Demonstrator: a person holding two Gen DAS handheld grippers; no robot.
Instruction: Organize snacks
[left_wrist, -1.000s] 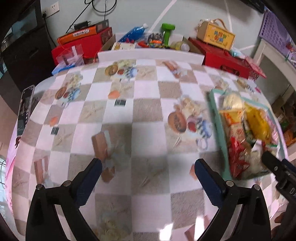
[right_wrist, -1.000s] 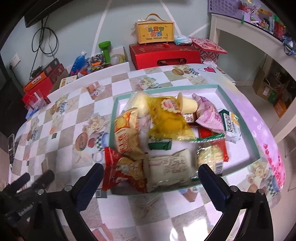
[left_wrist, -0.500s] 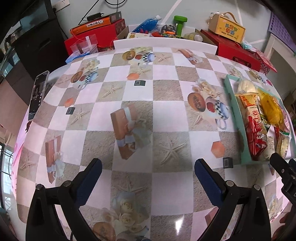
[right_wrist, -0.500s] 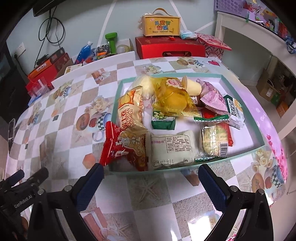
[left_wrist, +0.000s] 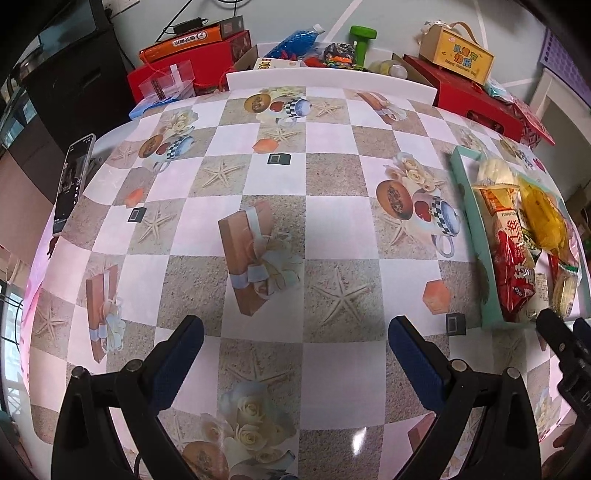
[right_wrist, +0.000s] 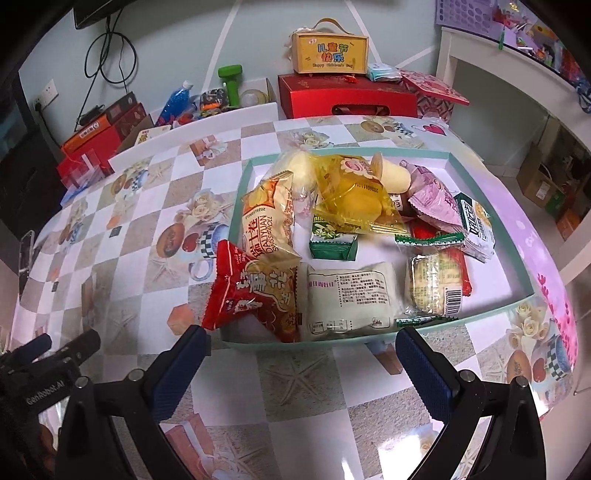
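A phone (left_wrist: 72, 184) lies at the left edge of the tabletop (left_wrist: 280, 206), which has that checkered cloth with starfish on it. The left gripper (left_wrist: 295, 343) hangs over the bare middle, jaws spread wide, nothing in them. Toward the right edge sits the teal tray (right_wrist: 236, 206) with all the snacks piled in: a red packet (right_wrist: 255, 295) poking over its near-left corner, a white packet (right_wrist: 349, 299) beside it, a yellow bag (right_wrist: 354, 195) further back. The right gripper (right_wrist: 301, 347) is just in front of the tray's near rim, also wide open and empty.
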